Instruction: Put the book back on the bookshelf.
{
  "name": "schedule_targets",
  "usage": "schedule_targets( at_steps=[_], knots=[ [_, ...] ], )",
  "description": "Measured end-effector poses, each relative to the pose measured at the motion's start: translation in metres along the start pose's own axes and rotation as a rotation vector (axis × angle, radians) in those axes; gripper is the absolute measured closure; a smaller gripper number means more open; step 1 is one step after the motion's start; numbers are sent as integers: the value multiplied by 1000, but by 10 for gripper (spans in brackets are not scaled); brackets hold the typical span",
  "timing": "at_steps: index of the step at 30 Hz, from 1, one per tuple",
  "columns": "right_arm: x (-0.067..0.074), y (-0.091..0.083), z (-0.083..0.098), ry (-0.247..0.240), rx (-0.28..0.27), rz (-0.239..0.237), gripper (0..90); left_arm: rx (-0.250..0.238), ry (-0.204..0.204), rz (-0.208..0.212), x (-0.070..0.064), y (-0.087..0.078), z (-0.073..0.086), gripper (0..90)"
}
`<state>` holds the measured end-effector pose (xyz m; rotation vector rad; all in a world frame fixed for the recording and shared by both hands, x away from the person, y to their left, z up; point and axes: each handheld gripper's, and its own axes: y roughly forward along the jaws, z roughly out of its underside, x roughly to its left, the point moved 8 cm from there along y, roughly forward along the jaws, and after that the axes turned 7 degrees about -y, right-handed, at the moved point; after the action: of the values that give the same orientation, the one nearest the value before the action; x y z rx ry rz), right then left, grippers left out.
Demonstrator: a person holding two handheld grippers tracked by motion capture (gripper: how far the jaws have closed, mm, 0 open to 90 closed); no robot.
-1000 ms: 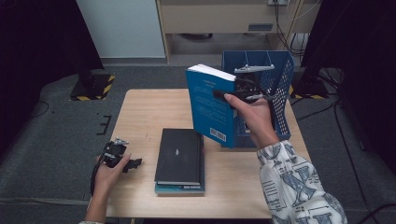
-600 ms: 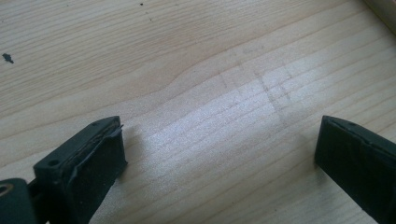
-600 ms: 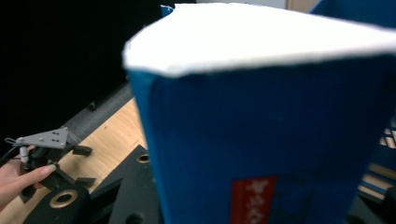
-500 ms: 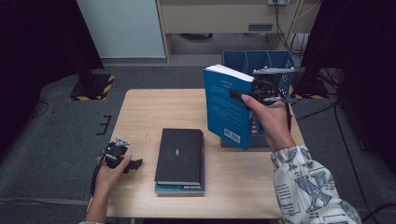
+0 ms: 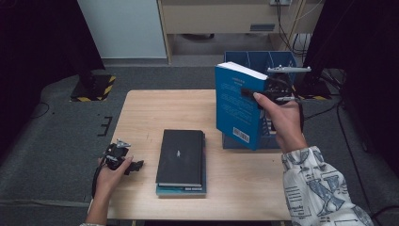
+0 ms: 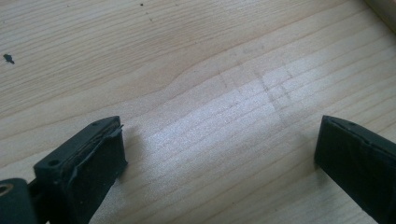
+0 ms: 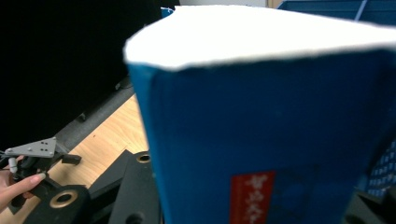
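— So, at the near left our left gripper (image 5: 123,162) rests on the table (image 5: 155,108), jaws apart, empty?

— Yes. Our right gripper (image 5: 258,94) clamps the blue book (image 5: 235,108) upright, spine vertical; the blue rack (image 5: 256,59) lies just far-right of it.

Blue book (image 5: 237,106): white barcode label at lower corner of cover, digits too small to read; faint text lines on cover, unreadable. In the right gripper view, red label on the same book (image 7: 252,196) carries pale characters, blurred, illegible. Black book (image 5: 181,157): small pale mark, unreadable.
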<state>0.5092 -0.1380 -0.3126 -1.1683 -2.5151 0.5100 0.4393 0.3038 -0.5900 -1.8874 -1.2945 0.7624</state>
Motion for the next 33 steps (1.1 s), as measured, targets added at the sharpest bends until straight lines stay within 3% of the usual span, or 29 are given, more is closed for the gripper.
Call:
schedule_targets(
  at_steps=[18, 33],
  knots=[
    [-33, -11, -3, 36, -18, 112, 608, -4, -2, -1, 0, 0, 0, 9],
    [-40, 0, -1, 66, -8, 150, 608, -4, 0, 0, 0, 0, 0, 10]
  ],
)
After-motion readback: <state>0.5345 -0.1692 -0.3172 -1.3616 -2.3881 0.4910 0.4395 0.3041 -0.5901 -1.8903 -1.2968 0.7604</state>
